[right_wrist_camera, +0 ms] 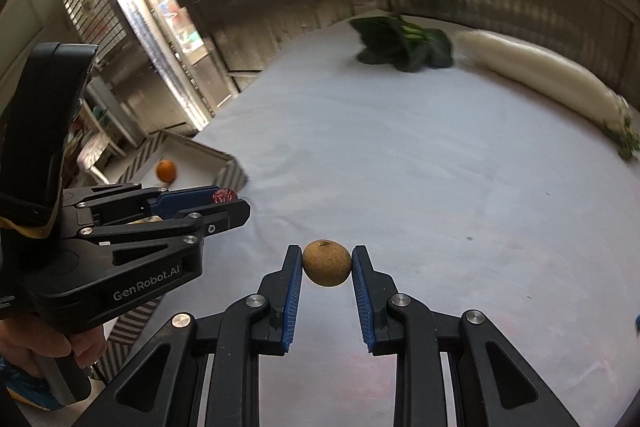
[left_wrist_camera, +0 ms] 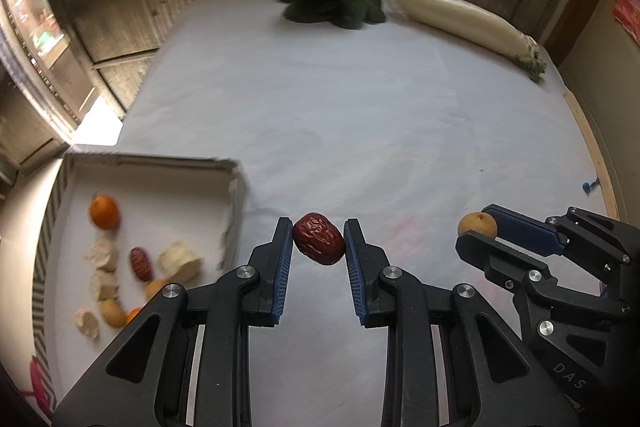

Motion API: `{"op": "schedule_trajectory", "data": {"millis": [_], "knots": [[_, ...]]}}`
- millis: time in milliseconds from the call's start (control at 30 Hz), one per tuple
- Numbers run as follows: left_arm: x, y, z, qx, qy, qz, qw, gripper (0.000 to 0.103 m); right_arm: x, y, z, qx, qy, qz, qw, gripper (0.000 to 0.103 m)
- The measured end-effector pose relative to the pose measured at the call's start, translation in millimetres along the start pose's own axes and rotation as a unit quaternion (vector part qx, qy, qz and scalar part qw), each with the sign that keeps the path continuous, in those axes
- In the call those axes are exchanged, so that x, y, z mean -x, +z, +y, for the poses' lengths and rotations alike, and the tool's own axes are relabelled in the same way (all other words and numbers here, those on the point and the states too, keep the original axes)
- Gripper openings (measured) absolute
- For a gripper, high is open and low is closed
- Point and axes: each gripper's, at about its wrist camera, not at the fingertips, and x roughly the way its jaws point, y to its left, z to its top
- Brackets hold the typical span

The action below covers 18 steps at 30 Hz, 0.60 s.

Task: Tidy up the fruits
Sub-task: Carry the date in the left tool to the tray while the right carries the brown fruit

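Nearest the lens, lower centre of the left wrist view: left gripper [left_wrist_camera: 318, 241], black frame, ribbed blue pads, clenched on one red date [left_wrist_camera: 319, 238], wrinkled, glossy, oval, long axis slanting from upper left down to lower right. Lower centre of the right wrist view: right gripper [right_wrist_camera: 326, 263], same build, clamped on one brown round fruit [right_wrist_camera: 326, 263], matte, rough-skinned, stem scar facing up.

Largest to smallest beyond: one white cloth-covered table [left_wrist_camera: 360, 115], smooth and flat. One long white radish [left_wrist_camera: 460, 21], cylindrical, lying along the upper right, leafy end lower right. One dark green leafy bunch [left_wrist_camera: 328, 1], upper centre, crumpled. One shallow rectangular tray [left_wrist_camera: 160, 163], striped outer walls, lower left, on the table. Inside: one whole orange [left_wrist_camera: 104, 213], round; one second date [left_wrist_camera: 141, 263], upright in frame; about five pale, lumpy chunks [left_wrist_camera: 180, 261]; several small yellowish and orange fruits partly hidden behind the gripper frame.
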Motion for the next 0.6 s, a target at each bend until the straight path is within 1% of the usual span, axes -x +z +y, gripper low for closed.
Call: {"op": "schedule_trajectory", "data": {"millis": [333,600], "knots": [[18,-18,47,0.040,0.026,-0.007,0.9988,0.025,-15,12,47,0.045,0.026,0.007,0.999,0.024],[27,-38,97,0.085,0.050,-0.001,0.9951,0.025,-33,20,87,0.080,0.052,0.019,0.995,0.024]]}}
